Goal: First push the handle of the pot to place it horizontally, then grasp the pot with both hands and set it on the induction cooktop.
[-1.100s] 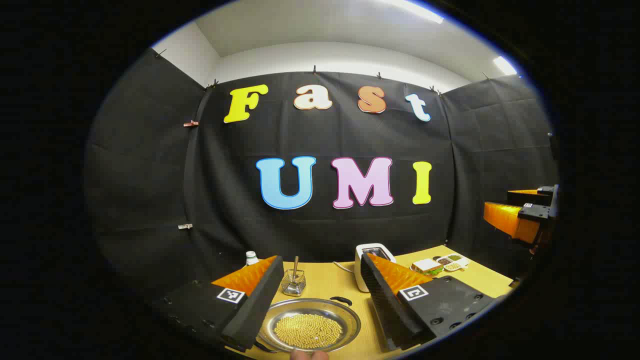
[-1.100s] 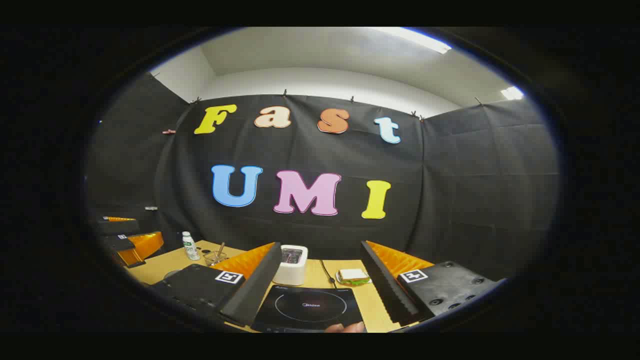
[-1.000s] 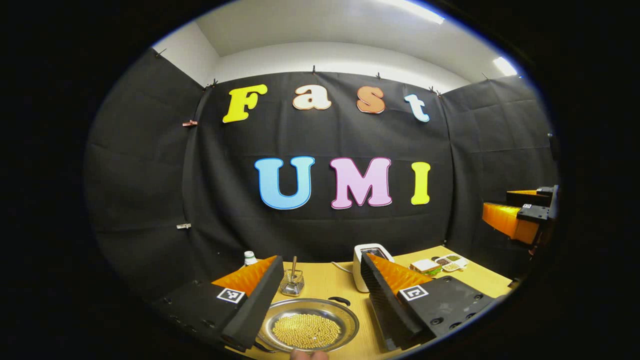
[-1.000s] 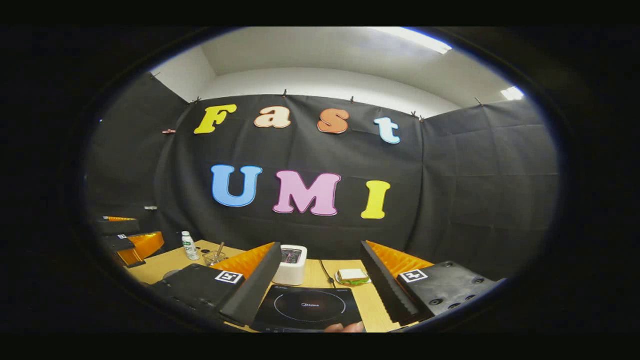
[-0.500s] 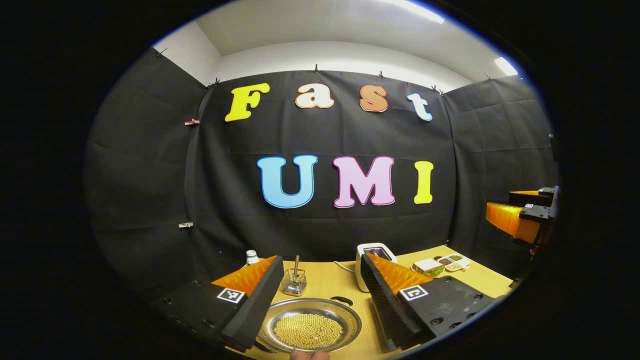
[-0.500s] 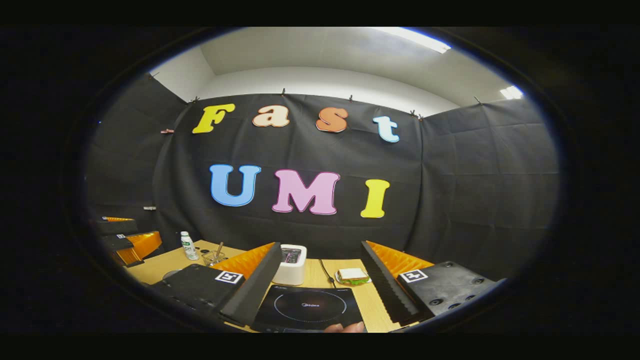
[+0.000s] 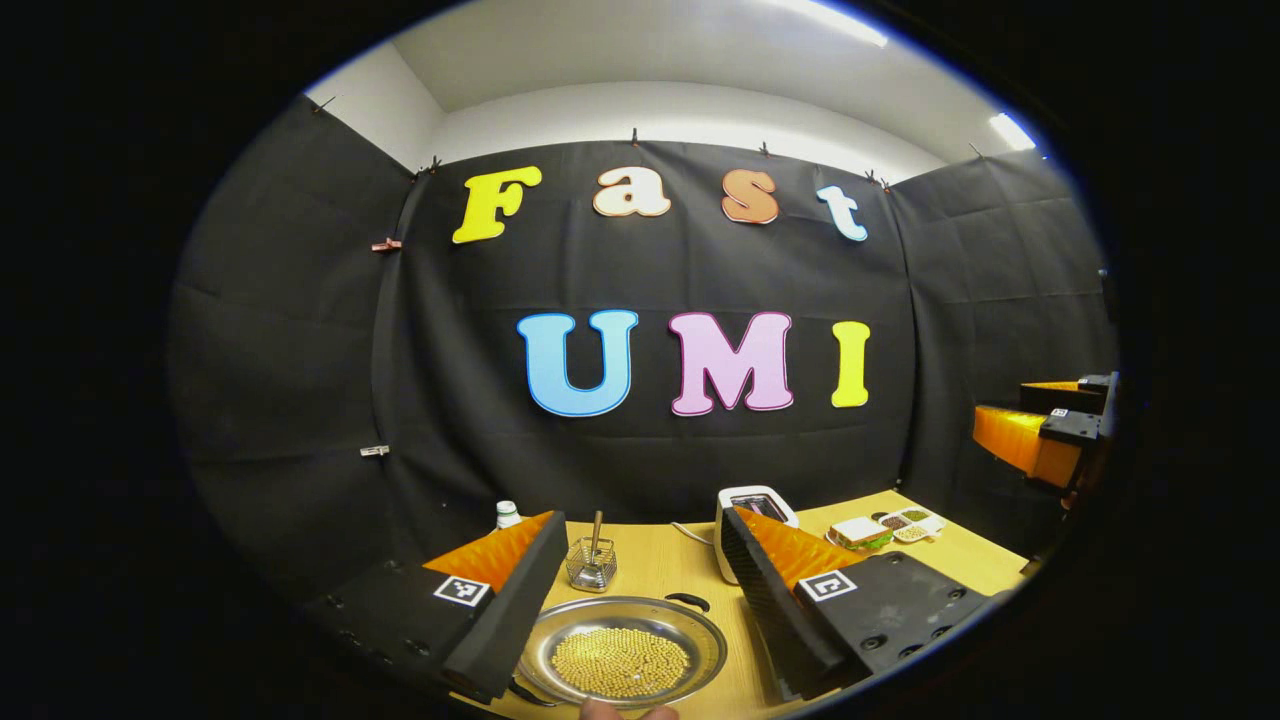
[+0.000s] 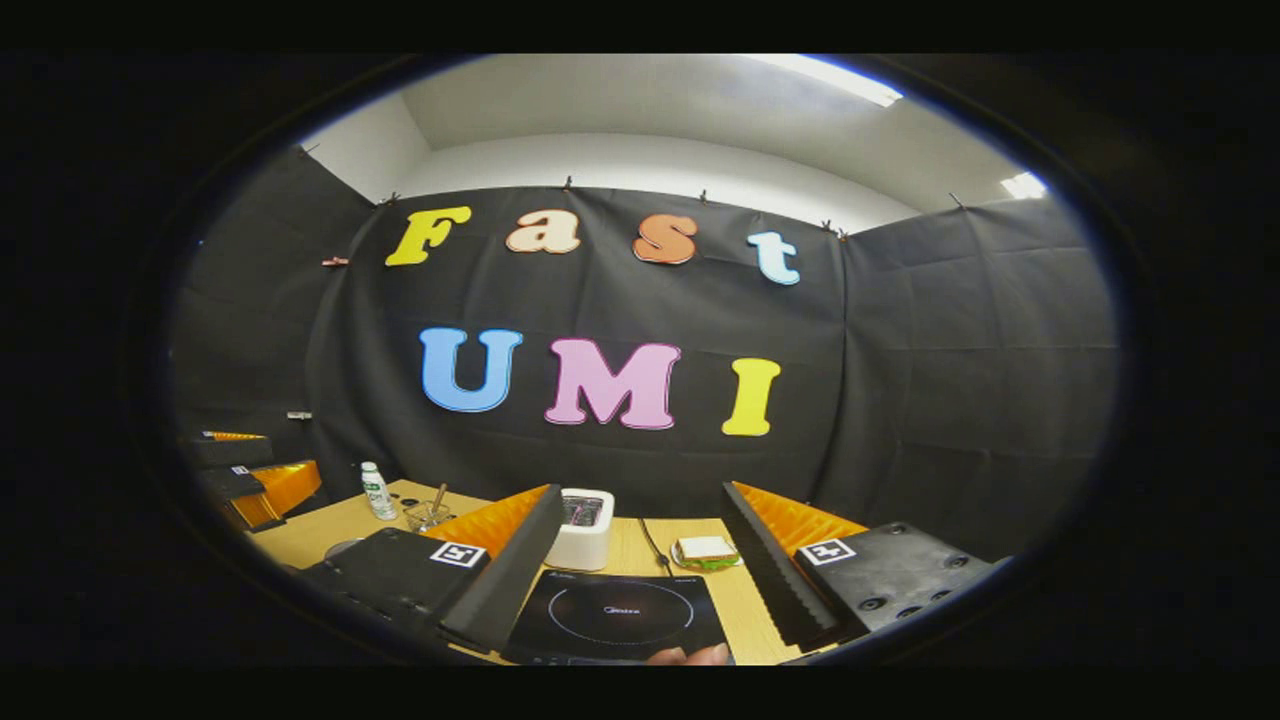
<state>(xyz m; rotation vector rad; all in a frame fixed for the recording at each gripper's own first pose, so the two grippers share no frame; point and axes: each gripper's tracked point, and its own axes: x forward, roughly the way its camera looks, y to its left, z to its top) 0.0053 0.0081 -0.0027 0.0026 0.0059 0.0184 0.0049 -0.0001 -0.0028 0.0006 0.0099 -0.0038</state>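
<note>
**Both grippers poised, almost nothing has moved**

Left gripper [image 7: 640,610] hangs with fingers spread, pot [image 7: 622,660] of yellow beads between them at six o'clock, handle [image 7: 688,601] at one o'clock. Right gripper [image 8: 635,580], spread too, frames the induction cooktop [image 8: 615,615]. Over the last second, barely a drift: the handle push hasn't begun.

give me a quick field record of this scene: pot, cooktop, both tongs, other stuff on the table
pot: metal pot holding yellow beads, on the table, black handle at its far rim
cooktop: black induction cooktop, bare
left tongs: left tongs open, pot between them
right tongs: right tongs open, over cooktop
other: toaster, sandwich, bottle
</note>
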